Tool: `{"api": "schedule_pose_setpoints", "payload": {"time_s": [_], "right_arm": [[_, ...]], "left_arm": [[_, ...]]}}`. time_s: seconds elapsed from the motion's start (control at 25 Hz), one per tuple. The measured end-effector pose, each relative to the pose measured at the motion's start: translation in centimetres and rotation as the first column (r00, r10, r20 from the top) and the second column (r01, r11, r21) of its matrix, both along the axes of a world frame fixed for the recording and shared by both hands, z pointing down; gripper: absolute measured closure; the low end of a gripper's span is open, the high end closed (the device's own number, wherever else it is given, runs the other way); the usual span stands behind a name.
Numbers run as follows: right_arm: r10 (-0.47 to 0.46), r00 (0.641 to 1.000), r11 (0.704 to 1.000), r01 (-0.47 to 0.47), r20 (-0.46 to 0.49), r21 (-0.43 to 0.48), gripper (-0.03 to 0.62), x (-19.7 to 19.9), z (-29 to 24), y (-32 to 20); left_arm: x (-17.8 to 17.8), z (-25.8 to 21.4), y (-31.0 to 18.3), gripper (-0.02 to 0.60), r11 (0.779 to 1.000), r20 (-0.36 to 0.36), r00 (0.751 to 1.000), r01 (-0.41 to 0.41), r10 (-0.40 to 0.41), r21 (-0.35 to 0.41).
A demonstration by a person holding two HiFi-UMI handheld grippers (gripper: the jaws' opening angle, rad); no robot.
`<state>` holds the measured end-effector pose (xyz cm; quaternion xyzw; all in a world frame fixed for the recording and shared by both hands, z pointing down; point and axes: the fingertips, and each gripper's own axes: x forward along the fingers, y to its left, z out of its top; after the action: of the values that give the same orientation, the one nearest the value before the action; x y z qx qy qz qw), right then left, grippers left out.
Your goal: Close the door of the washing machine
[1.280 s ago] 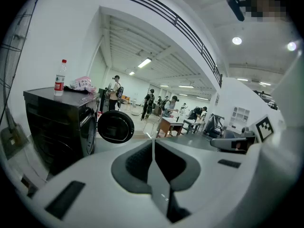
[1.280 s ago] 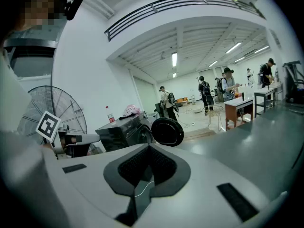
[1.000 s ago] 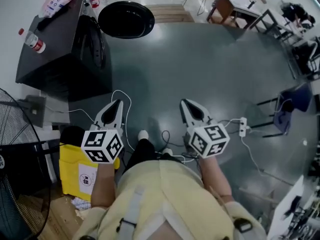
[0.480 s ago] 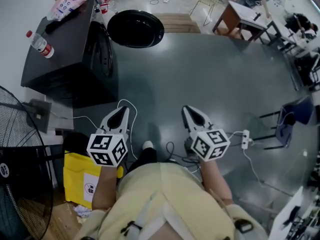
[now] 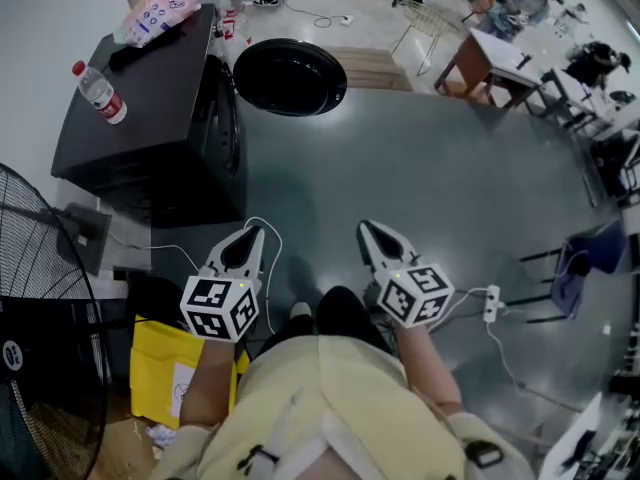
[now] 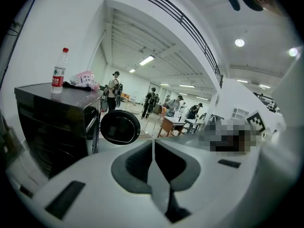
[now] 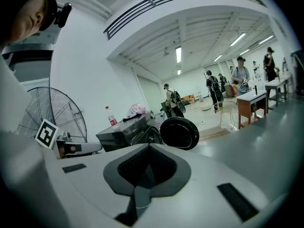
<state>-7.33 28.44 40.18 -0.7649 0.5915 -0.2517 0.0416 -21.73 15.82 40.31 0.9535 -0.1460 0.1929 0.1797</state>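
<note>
Big open lab/workshop hall: grey floor, strip lights, desks w/ people standing round, washer, fan & power strip.

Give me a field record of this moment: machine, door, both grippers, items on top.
washing machine: dark front-loader, upper left in the head view
door: open, swung out from the front
left gripper: jaws together, empty, apart from the machine
right gripper: jaws together, empty, apart from the door
on top of machine: water bottle, pink packet
task state: door not yet closed
</note>
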Motion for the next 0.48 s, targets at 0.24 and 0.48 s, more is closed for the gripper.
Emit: {"api": "schedule_pose_setpoints", "payload": {"time_s": [0.24,0.48], "right_arm": [[0.01,1.0,1.0,-0.01,-0.029,-0.006,0.589,2.4,0.2,-2.0],[-0.057,0.998,0.998,0.057,-0.025,-0.012,0.589,5.5,1.4,-5.7]], "left_arm": [[1.0,-0.4,-1.5,0.561,0.999,-0.011,1.0,0.027,-0.026,0.021],[2.9,0.1,-4.2,0.561,0.995,-0.006,0.995,0.098,-0.097,0.022]]}}
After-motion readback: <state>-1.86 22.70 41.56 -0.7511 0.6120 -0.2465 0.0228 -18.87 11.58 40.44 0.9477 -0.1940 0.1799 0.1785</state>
